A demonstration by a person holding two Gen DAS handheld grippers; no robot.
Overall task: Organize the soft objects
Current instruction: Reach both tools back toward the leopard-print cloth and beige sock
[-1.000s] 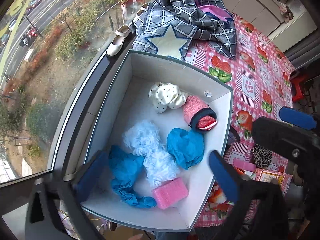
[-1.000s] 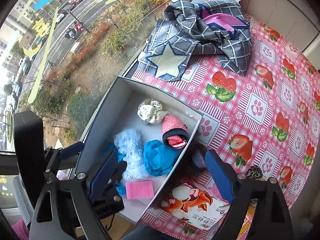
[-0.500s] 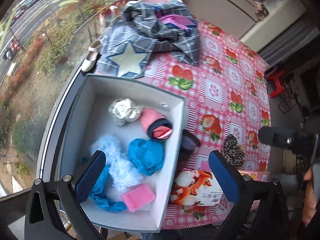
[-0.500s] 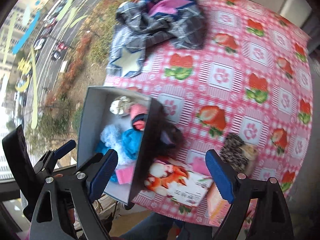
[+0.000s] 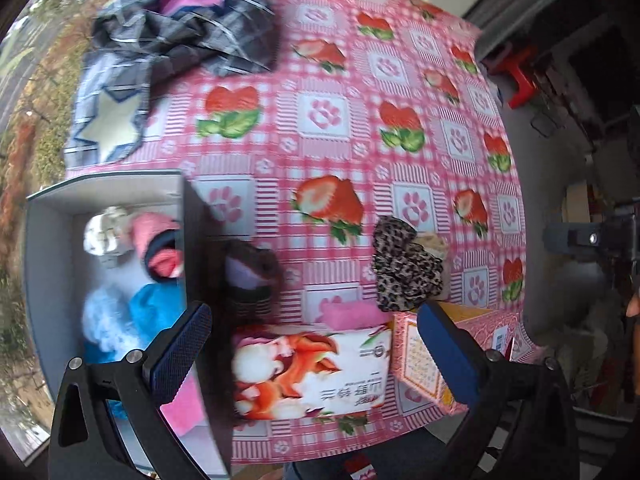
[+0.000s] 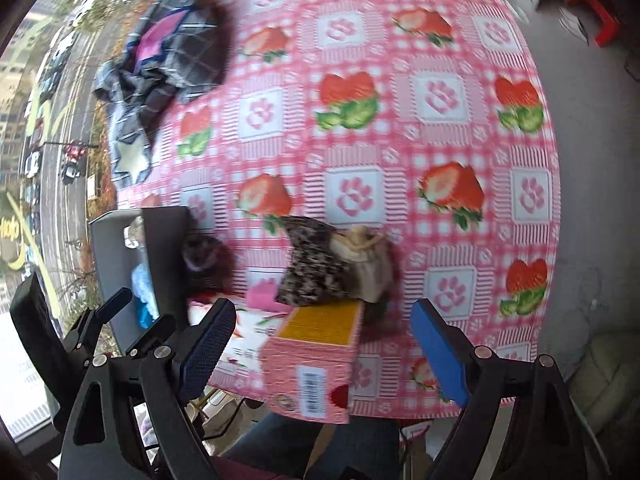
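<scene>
Two grippers are in view, the left gripper (image 5: 314, 354) and the right gripper (image 6: 322, 346), and both have their jaws wide open with nothing pressed between the pads. One white box (image 5: 48, 216) stands at the table's left edge, and in it I count about six soft things: one white bundle (image 5: 102, 234), one pink sock roll (image 5: 156, 244), two blue cloths that are partly hidden, one pale fluffy piece (image 5: 102, 316) and one pink sponge (image 5: 182, 406). Outside the box, on the strawberry tablecloth (image 5: 404, 60), lie four more soft things: one dark sock roll (image 5: 250, 274) touching the box wall, one leopard scrunchie (image 5: 404, 266), one beige pouch (image 6: 368, 262) just beside it, and one small pink piece (image 5: 350, 314). There are also one tissue pack (image 5: 312, 374), one pink carton (image 6: 312, 364) and one plaid garment (image 5: 180, 28) at the far side. Compared with one second ago, both cameras have swung to the right: the box, then in the middle of both views, is now at the left, and the scrunchie and the carton have come between the jaws.
</scene>
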